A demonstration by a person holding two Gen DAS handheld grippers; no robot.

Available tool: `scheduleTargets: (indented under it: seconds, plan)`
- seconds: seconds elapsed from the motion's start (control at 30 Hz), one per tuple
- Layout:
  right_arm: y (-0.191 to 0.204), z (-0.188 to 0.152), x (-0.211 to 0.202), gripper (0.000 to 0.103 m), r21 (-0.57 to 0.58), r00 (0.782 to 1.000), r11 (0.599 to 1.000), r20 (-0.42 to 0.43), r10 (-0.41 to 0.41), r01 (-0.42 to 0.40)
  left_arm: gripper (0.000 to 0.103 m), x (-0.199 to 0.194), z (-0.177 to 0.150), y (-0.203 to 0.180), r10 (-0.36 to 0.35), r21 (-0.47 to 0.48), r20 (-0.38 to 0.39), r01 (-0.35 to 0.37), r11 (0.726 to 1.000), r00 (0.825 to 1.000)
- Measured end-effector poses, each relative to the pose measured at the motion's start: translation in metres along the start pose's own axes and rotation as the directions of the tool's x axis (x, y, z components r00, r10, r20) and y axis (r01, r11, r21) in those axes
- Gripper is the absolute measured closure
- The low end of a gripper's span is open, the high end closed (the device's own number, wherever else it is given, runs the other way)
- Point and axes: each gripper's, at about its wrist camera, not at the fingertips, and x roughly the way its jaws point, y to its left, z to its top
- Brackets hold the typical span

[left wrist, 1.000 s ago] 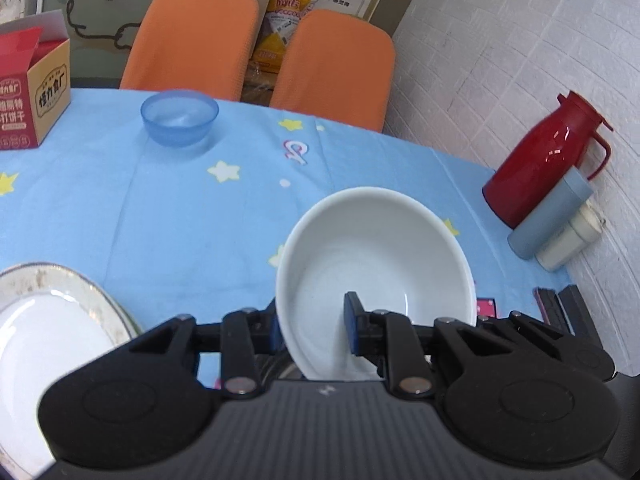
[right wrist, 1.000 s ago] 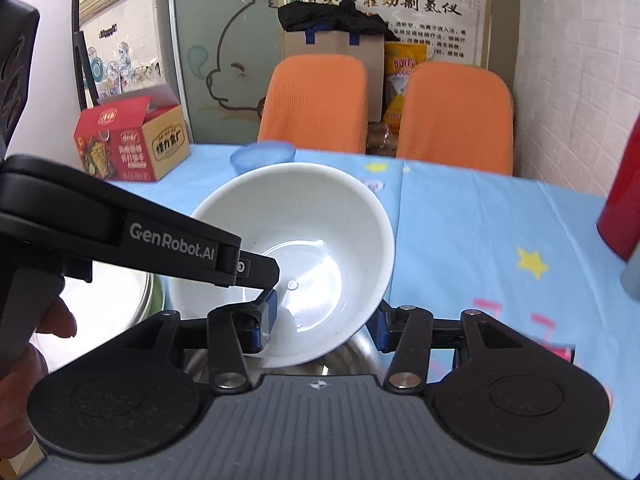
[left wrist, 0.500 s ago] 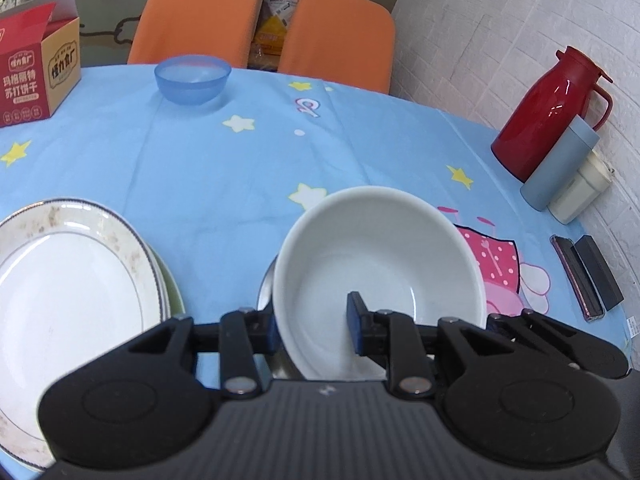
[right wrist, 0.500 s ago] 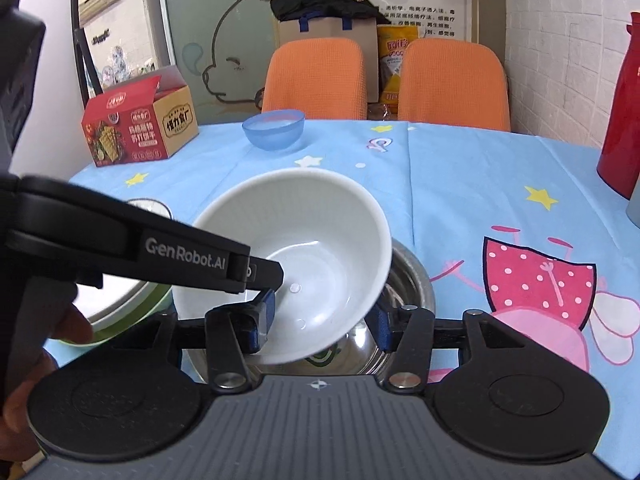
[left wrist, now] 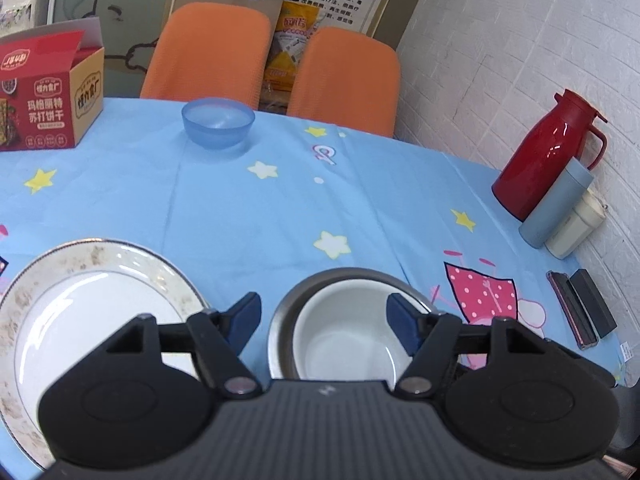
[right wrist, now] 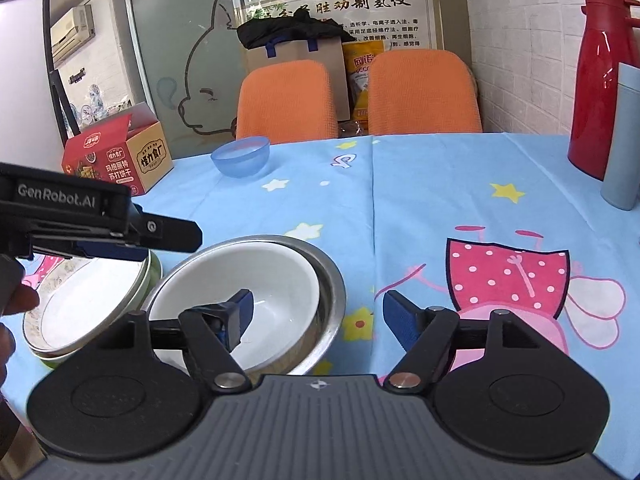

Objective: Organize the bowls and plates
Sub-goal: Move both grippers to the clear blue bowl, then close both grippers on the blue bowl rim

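Note:
A white bowl (left wrist: 344, 336) sits nested inside a steel bowl (left wrist: 348, 274) on the blue tablecloth; both show in the right wrist view, the white bowl (right wrist: 260, 280) and the steel bowl (right wrist: 332, 280). My left gripper (left wrist: 326, 314) is open and empty, its jaws spread above the bowls. My right gripper (right wrist: 316, 316) is open and empty, its left finger over the white bowl. A gold-rimmed white plate (left wrist: 80, 320) lies left on a green plate (right wrist: 150, 276). A blue bowl (left wrist: 218, 122) stands far back.
A red snack box (left wrist: 48, 96) stands at the back left. A red thermos (left wrist: 548, 164), a grey-blue flask (left wrist: 556, 208) and a cream container (left wrist: 576, 230) stand at the right by the wall. Two dark flat items (left wrist: 580, 308) lie near the right edge. Two orange chairs (left wrist: 208, 52) stand behind.
Both grippers have opened and let go of the white bowl, which now rests inside the steel bowl. The left gripper has pulled back a little.

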Motion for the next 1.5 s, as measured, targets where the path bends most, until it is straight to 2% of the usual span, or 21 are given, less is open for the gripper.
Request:
scheduleTargets:
  seconds: [0.23,0.5,0.73,0.97,1.13,1.2,1.37,1.5]
  plan:
    - [0.007,0.008,0.011,0.0,-0.023,1.0,0.999,-0.015,0.024,-0.025,0.033,0.001,0.019,0.032,0.066,-0.044,0.018,-0.065,0.997,0.998]
    - [0.017,0.033,0.037,0.0,-0.077,0.998,0.996,-0.05,0.048,-0.052,0.033,0.015,0.031,0.065,0.092,-0.069,0.001,-0.092,0.993,0.996]
    - [0.027,0.091,0.074,0.0,-0.182,0.996,0.98,-0.054,0.066,-0.075,0.033,0.03,0.058,0.091,0.122,-0.069,0.006,-0.122,0.99,0.992]
    - [0.049,0.144,0.133,0.0,-0.27,0.992,0.956,-0.085,0.095,-0.114,0.032,0.054,0.093,0.116,0.177,-0.058,0.01,-0.177,0.983,0.984]
    - [0.057,0.162,0.179,0.0,-0.264,0.984,0.952,-0.13,0.125,-0.156,0.032,0.081,0.117,0.132,0.235,-0.032,-0.002,-0.234,0.972,0.972]
    - [0.057,0.166,0.194,0.0,-0.25,0.98,0.953,-0.144,0.138,-0.171,0.032,0.091,0.128,0.139,0.234,-0.036,-0.007,-0.234,0.972,0.972]
    - [0.049,0.177,0.229,0.0,-0.153,0.974,0.971,-0.158,0.16,-0.184,0.032,0.118,0.163,0.162,0.2,-0.126,-0.002,-0.199,0.972,0.98]
    - [0.045,0.177,0.248,0.0,-0.114,0.973,0.978,-0.172,0.151,-0.172,0.032,0.147,0.181,0.175,0.16,-0.224,-0.04,-0.165,0.96,0.986]
